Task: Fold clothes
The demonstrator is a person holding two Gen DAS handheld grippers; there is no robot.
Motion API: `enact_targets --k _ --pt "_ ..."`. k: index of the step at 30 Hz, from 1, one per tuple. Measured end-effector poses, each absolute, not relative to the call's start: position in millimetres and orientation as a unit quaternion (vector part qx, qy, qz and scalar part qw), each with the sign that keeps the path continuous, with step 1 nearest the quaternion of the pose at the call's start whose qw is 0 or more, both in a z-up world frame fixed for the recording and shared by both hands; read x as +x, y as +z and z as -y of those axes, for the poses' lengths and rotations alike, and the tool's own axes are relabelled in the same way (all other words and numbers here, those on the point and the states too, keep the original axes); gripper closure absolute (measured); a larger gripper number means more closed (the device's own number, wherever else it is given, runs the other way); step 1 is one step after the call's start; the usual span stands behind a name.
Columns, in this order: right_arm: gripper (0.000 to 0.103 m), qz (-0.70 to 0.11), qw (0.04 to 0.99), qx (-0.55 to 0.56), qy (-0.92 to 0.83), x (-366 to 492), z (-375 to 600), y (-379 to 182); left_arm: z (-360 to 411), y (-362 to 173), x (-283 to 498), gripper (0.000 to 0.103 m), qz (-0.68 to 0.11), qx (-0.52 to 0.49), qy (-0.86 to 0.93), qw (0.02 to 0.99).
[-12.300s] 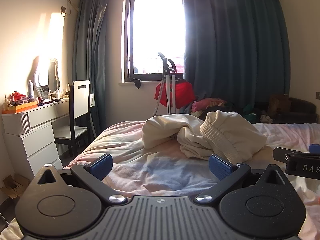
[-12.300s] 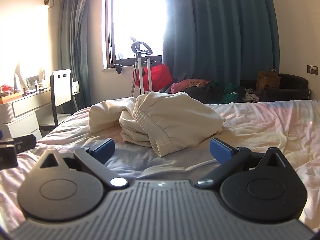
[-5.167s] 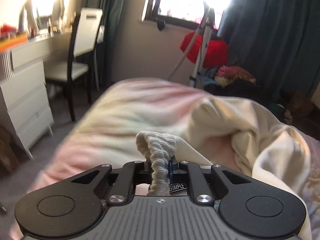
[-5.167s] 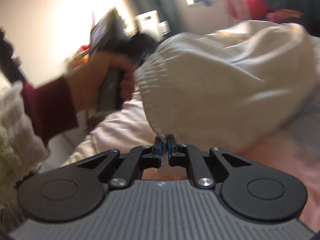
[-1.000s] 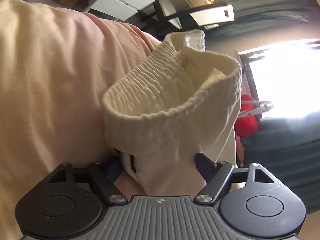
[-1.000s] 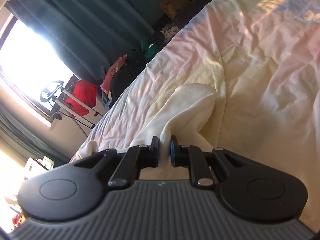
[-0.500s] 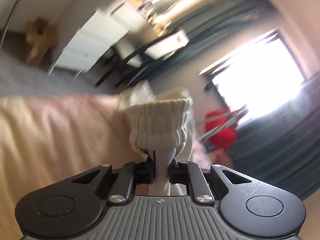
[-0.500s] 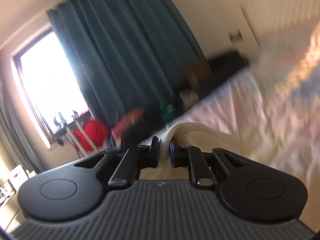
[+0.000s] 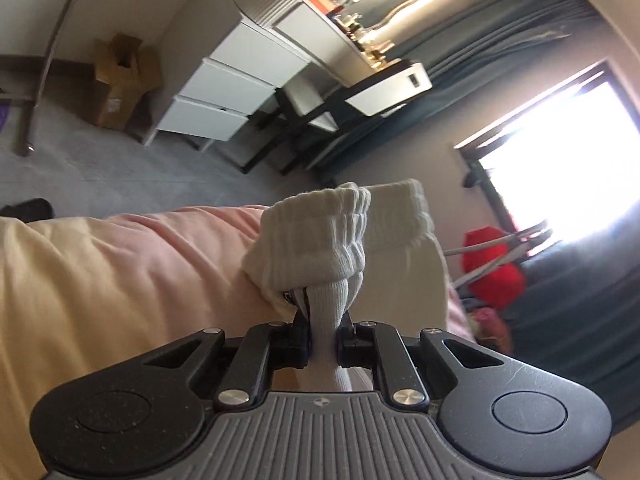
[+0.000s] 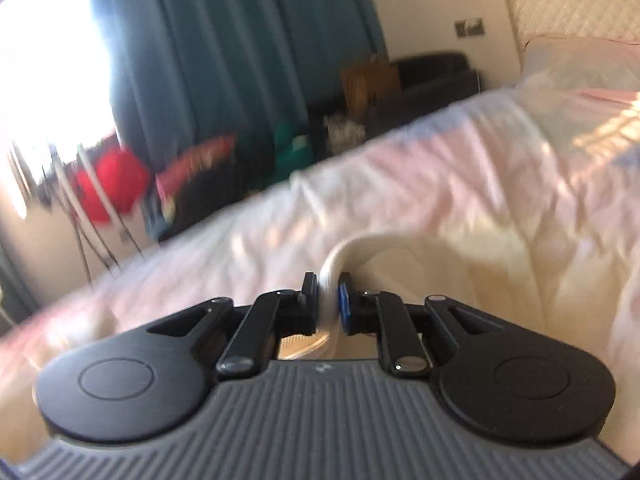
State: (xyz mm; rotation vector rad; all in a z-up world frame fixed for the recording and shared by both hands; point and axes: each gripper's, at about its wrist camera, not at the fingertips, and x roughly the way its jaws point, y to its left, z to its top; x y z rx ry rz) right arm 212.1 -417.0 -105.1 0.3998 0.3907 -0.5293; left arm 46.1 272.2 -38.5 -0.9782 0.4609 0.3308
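Note:
A cream garment with a ribbed elastic band bunches just beyond my left gripper, which is shut on a fold of that band and holds it raised above the pink bed cover. More of the same cream cloth hangs behind it. In the blurred right wrist view my right gripper is shut on a thin edge of the cream garment, which loops up from the bed and spreads to the right.
A white dresser with a chair and a cardboard box stand on the grey floor left of the bed. A bright window, teal curtains, a red bag and a clothes heap lie beyond the bed.
My left gripper closed on the ribbed band and lifted it off the bed. The right gripper, still clamped on the cloth, swung sideways and rolled, blurring its view.

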Motion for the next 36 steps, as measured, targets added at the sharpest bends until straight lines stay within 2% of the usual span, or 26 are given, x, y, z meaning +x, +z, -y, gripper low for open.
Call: enact_targets --k 5,6,7,8,9,10,15,18,20,23,25,27,31,34,36 --pt "0.085 -0.19 0.939 0.199 -0.205 217 429 -108 -272 -54 66 0.089 -0.222 -0.447 0.173 0.849" --pt "0.079 -0.187 0.94 0.21 -0.192 215 433 -106 -272 -56 67 0.089 -0.225 -0.449 0.175 0.847" --pt "0.065 -0.184 0.94 0.225 -0.179 210 437 -106 -273 -58 68 0.088 -0.227 -0.452 0.178 0.844" --pt "0.057 -0.18 0.939 0.244 -0.164 203 440 -103 -273 -59 70 0.088 -0.229 -0.454 0.18 0.842" --pt "0.042 -0.174 0.937 0.263 -0.148 196 442 -99 -273 -60 69 0.088 -0.229 -0.456 0.18 0.841" --pt "0.035 -0.165 0.935 0.282 -0.134 186 442 -95 -274 -61 69 0.087 -0.23 -0.458 0.179 0.84" --pt "0.034 -0.126 0.913 0.362 -0.14 125 452 -70 -271 -59 68 0.085 -0.236 -0.452 0.169 0.844" --pt "0.033 -0.151 0.871 0.436 -0.169 90 463 -76 -271 -62 66 0.084 -0.245 -0.464 0.171 0.834" --pt "0.033 -0.182 0.828 0.51 -0.146 77 471 -96 -271 -65 64 0.08 -0.25 -0.472 0.172 0.828" --pt "0.034 -0.215 0.751 0.616 -0.102 76 480 -135 -274 -73 66 0.068 -0.269 -0.491 0.159 0.813" --pt "0.034 -0.222 0.718 0.653 -0.098 84 482 -154 -275 -81 66 0.063 -0.28 -0.505 0.154 0.802" --pt "0.034 -0.215 0.712 0.661 -0.102 92 484 -161 -274 -90 68 0.054 -0.29 -0.518 0.148 0.791" --pt "0.034 -0.203 0.718 0.661 -0.075 117 483 -164 -266 -102 71 0.053 -0.295 -0.533 0.138 0.781" --pt "0.034 -0.216 0.749 0.62 -0.087 144 481 -162 -262 -104 74 0.053 -0.291 -0.523 0.14 0.789" --pt "0.033 -0.225 0.754 0.608 -0.102 163 483 -170 -259 -105 75 0.056 -0.285 -0.522 0.144 0.791"
